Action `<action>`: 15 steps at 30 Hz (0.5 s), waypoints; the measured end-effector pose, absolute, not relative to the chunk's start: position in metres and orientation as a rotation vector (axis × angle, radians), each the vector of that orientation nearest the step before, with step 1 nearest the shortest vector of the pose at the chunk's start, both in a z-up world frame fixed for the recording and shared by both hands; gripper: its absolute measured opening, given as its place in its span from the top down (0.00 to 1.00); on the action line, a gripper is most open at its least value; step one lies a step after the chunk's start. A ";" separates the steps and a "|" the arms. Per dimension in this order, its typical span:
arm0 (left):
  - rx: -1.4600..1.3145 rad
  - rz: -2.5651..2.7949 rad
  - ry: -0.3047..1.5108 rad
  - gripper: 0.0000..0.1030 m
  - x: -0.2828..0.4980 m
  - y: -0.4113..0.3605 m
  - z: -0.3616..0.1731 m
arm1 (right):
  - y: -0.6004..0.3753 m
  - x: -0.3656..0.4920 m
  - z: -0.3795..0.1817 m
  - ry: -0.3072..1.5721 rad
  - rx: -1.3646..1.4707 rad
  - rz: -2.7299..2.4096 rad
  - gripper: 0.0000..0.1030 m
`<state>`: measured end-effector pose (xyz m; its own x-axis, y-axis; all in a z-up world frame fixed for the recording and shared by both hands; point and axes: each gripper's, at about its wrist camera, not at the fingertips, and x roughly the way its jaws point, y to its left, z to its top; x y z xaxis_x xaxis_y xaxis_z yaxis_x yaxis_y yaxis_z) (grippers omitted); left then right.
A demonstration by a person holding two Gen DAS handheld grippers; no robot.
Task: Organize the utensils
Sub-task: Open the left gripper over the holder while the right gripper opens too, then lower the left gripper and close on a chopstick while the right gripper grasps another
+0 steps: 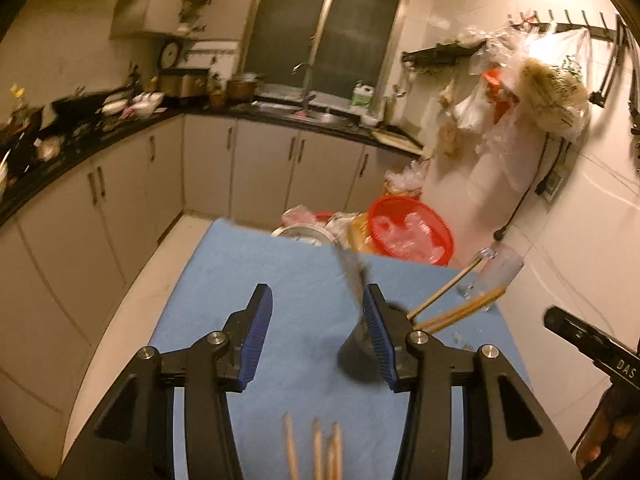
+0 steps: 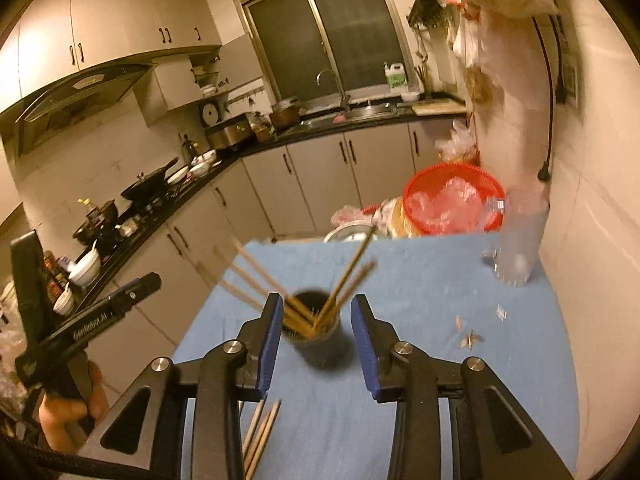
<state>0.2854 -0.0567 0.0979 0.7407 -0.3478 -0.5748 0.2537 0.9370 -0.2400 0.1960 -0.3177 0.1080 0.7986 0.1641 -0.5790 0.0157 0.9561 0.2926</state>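
Both views are lit by warm, yellowish indoor light; the window [image 1: 326,26] at the upper centre is seen dark. The white wall [image 1: 560,208] at the right of each frame is washed out to near glare. Straight lines are bent strongly toward the edges, and black vignette is seen in the corners. Motion blur is spread over the dark cup [image 2: 316,328] and chopsticks [image 2: 256,280] at centre, and over the clear glass [image 2: 520,240] at right.

Chopsticks [image 2: 308,304] splayed in dark cup [image 2: 320,340].
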 end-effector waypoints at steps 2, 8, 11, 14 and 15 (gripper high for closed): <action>-0.162 -0.321 0.701 0.55 0.277 -0.043 0.081 | -0.315 0.186 0.092 0.676 0.303 0.100 0.63; -0.062 -0.308 0.938 0.52 0.270 -0.032 0.001 | -0.301 0.186 0.020 0.869 0.331 0.137 0.63; -0.088 -0.320 1.028 0.52 0.273 -0.032 -0.030 | -0.293 0.198 -0.011 0.979 0.364 0.180 0.63; -0.082 -0.321 1.074 0.52 0.278 -0.036 -0.047 | -0.289 0.209 -0.033 1.056 0.410 0.202 0.63; -0.077 -0.323 1.089 0.52 0.282 -0.038 -0.051 | -0.288 0.212 -0.037 1.072 0.427 0.206 0.63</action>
